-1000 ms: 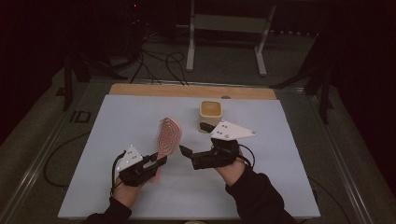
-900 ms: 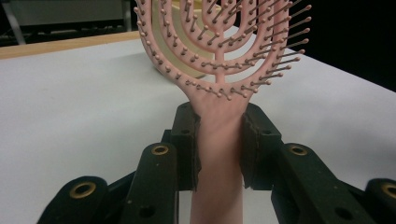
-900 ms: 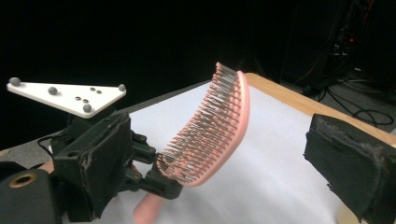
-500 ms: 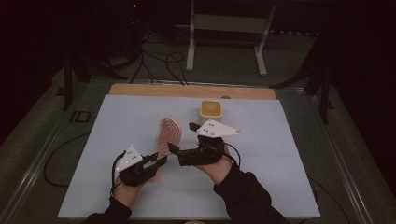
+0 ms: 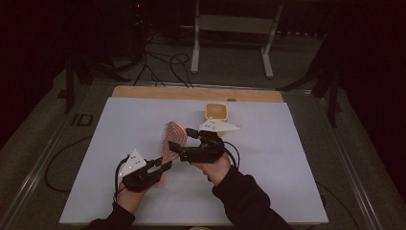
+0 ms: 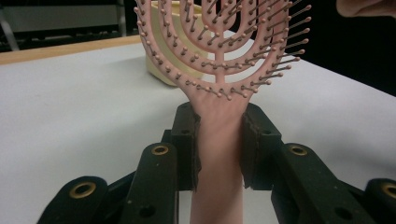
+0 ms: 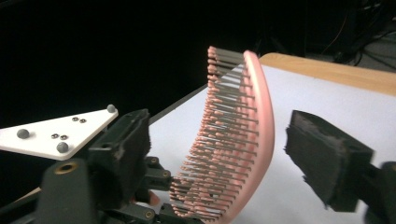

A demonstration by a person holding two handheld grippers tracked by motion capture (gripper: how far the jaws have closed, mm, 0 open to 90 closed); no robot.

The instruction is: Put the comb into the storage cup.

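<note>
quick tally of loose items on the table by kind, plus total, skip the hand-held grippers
Pink hairbrush: 1, handle clamped in the left hand-held gripper, head between the open jaws of the right hand-held gripper
Cream container: 1, standing on the white table
Total: 2

In the left gripper view, the top of the hairbrush point(image 6: 219, 51) runs off the upper edge, and its handle drops out at the bottom. The brush head covers most of the yellow bowl point(image 6: 161, 60) behind it. In the high view, the person's forearms are cut at the bottom, and the bowl's point(image 5: 216, 111) contents are too small to tell.
</note>
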